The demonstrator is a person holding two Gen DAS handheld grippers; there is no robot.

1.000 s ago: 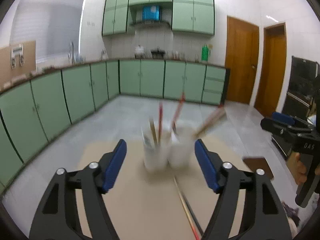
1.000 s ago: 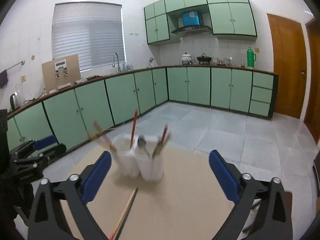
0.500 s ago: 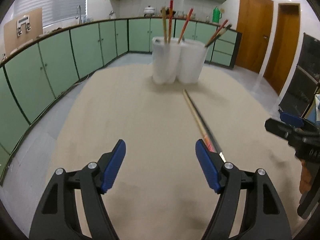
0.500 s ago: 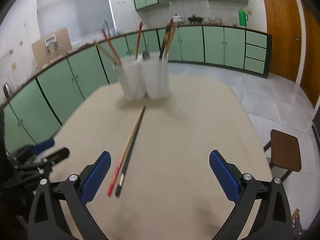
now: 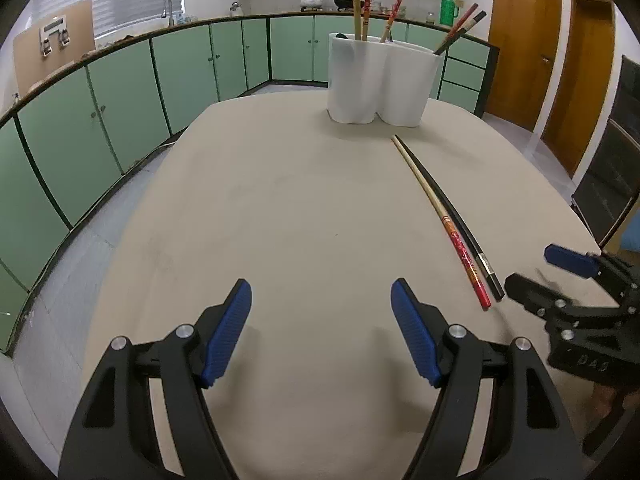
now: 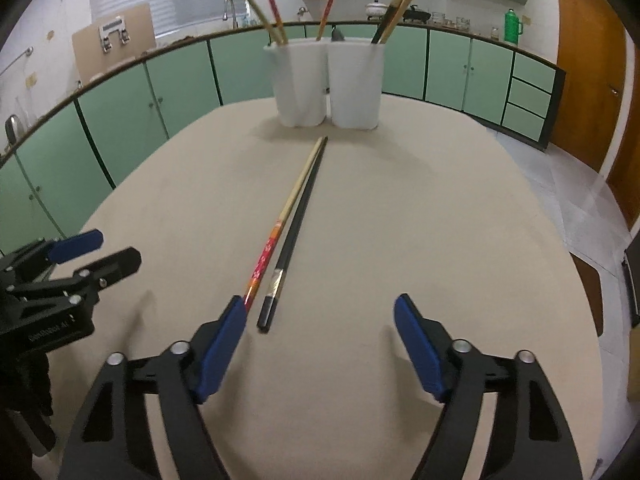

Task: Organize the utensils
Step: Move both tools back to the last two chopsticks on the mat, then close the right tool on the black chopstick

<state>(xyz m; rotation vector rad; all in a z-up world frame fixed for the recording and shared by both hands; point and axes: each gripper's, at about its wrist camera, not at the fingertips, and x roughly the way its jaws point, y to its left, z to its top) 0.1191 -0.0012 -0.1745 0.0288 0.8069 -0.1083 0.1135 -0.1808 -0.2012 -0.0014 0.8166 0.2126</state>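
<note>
On the beige table point(image 5: 280, 208), going from left to right, the left gripper point(image 5: 321, 332) hovered low over bare tabletop with its blue pads point(image 5: 226, 332) apart and nothing between them. Next to its right lay two chopsticks side by side, touching along their length: a pale one with a red patterned end point(image 6: 280, 216) and a black one point(image 6: 298, 216), both pointing toward the far edge of the table. Their near ends lay just ahead of the right gripper point(image 6: 320, 346), the red end right beside that gripper's left pad point(image 6: 220, 348). Its jaws were closing, yet they stood wide with only table between them and neither chopstick gripped. At the far edge stood a white two-compartment holder point(image 6: 330, 82), upright, with several chopsticks point(image 6: 272, 12) leaning out of both sides. Green cabinets point(image 5: 120, 92) ran along the wall behind it.
</note>
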